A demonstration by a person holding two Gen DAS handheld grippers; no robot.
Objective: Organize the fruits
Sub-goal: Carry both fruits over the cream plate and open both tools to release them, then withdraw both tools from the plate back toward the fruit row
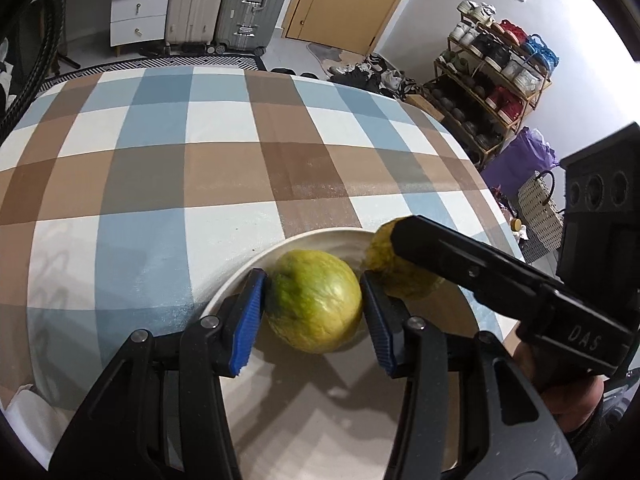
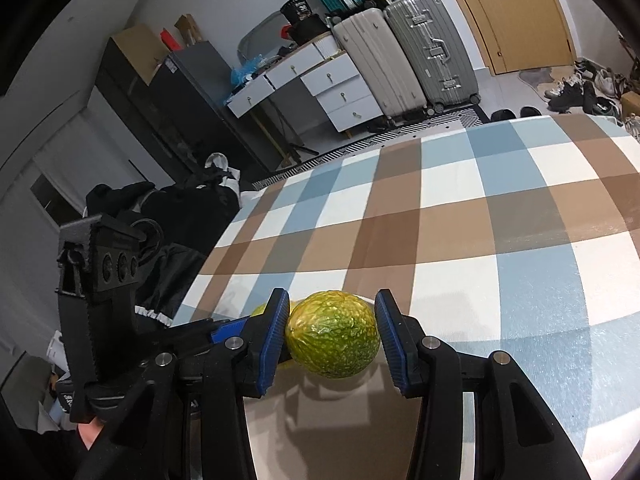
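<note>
A white plate (image 1: 224,300) sits on the checked tablecloth near the table's front edge. My left gripper (image 1: 312,280) is shut on a round green-yellow fruit (image 1: 314,308) over the plate, blue pads pressing on both sides. My right gripper (image 2: 333,300) is shut on a second bumpy green-yellow fruit (image 2: 332,336). In the left wrist view that second fruit (image 1: 384,264) hangs at the plate's far right rim, half hidden by a black right finger (image 1: 460,264). The two fruits are side by side, close together. Whether either one touches the plate I cannot tell.
The checked tablecloth (image 1: 200,152) stretches far beyond the plate. The table's right edge (image 1: 492,200) drops to a shoe rack (image 1: 492,80) and a basket. Suitcases (image 2: 404,56) and white drawers (image 2: 340,92) stand past the far edge. A white object (image 1: 24,412) lies at the near left.
</note>
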